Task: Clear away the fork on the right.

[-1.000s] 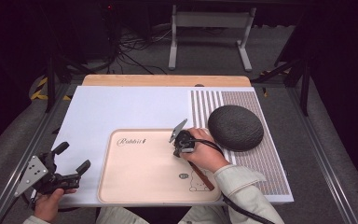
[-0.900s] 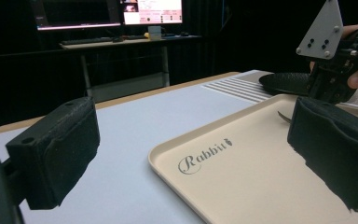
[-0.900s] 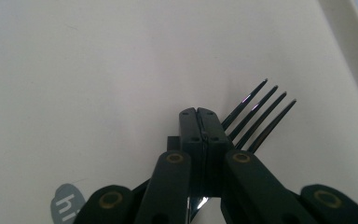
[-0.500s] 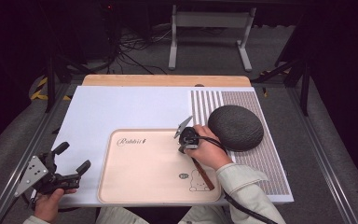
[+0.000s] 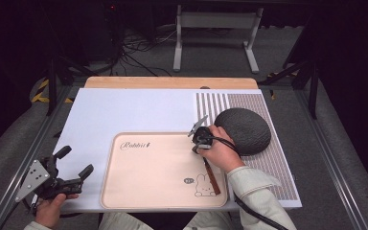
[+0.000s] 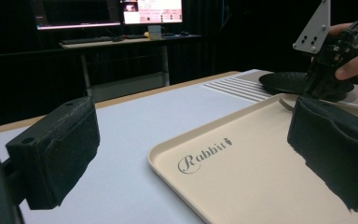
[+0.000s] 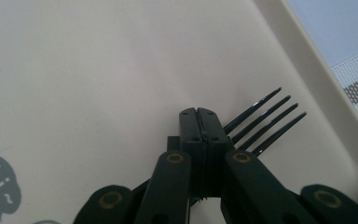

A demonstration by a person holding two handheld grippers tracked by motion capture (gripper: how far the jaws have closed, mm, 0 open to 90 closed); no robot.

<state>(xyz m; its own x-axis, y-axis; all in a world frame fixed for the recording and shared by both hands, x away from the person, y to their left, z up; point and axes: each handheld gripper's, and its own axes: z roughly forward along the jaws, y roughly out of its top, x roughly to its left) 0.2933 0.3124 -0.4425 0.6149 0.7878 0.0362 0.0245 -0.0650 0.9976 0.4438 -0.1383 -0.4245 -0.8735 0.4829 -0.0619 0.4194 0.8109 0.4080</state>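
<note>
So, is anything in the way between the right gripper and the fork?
Nothing visible does. The right gripper is already shut on the fork, whose tines stick out past the jaw tips over a bare part of the beige tray.

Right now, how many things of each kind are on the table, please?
Tray: 1
Fork: 1
Dark round mat: 1
Striped mat: 1
Total: 4
</note>
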